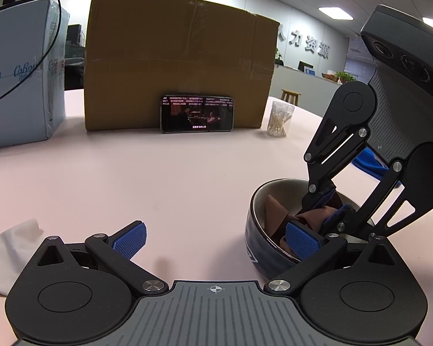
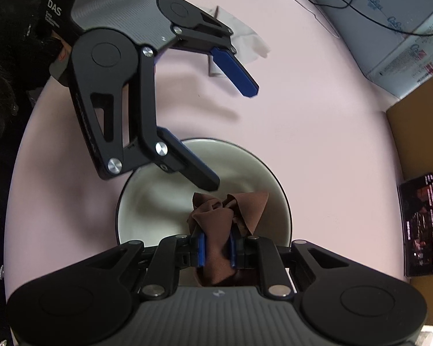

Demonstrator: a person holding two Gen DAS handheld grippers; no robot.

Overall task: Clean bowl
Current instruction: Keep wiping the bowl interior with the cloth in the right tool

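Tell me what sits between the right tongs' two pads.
A bunched brown cloth is pinched between the pads of the right tongs, its loose end hanging inside the bowl. The right wrist view shows it plainly.

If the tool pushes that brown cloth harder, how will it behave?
The brown cloth is bunched in folds, so it probably crumples rather than resists. The bowl looks smooth inside, so the cloth likely slides easily.
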